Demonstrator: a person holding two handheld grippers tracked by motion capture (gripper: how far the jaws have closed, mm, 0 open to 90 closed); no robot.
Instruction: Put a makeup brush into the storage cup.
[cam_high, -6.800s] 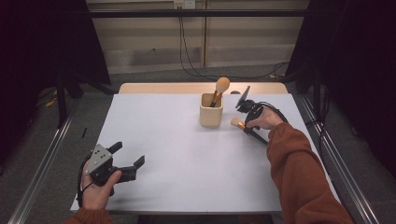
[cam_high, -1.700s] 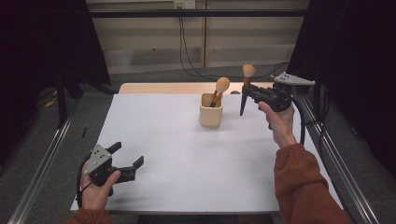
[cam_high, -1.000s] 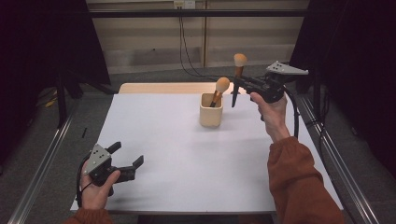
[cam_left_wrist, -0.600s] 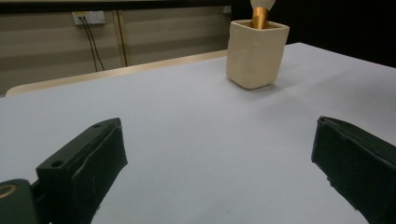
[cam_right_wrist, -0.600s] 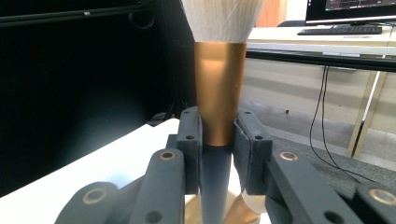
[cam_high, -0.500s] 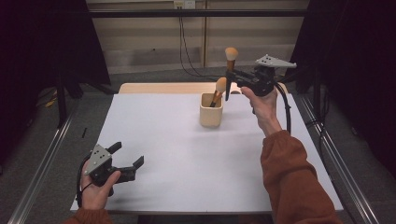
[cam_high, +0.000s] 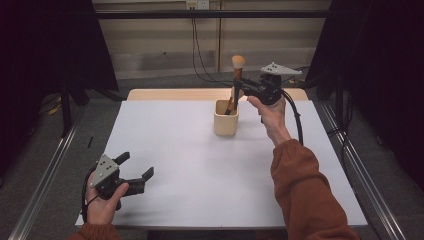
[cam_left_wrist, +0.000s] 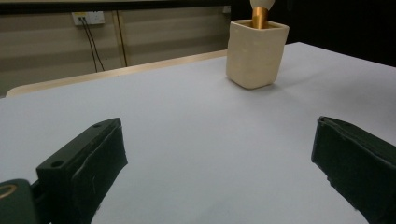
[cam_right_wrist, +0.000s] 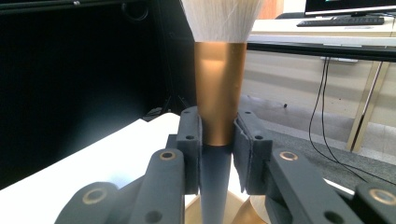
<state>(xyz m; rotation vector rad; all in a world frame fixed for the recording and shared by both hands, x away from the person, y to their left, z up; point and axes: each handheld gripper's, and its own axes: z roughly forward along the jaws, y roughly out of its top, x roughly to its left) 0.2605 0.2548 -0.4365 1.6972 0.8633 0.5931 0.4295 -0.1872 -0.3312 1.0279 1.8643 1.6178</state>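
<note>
My right gripper (cam_high: 236, 86) is shut on a makeup brush (cam_high: 238, 62) and holds it upright, bristles up, right over the cream cup (cam_high: 226, 120) at the back of the white table (cam_high: 200, 170). The dark handle end points down into the cup's mouth. In the right gripper view the pads (cam_right_wrist: 189, 140) pinch the brush (cam_right_wrist: 219, 88) just below its copper ferrule. A second brush (cam_high: 229, 106) leans inside the cup. My left gripper (cam_high: 136, 176) rests open near the front left corner with nothing between its fingers. The left gripper view shows the cup (cam_left_wrist: 256, 53) far ahead.
Metal rails (cam_high: 45, 180) run along both sides of the table. Dark curtains hang left and right, and cables (cam_high: 196, 50) hang on the back wall. A wooden strip (cam_high: 175, 94) borders the far table edge.
My right gripper has carried the brush leftward and slightly down, from right of the cup to above it. The left gripper has not moved.
</note>
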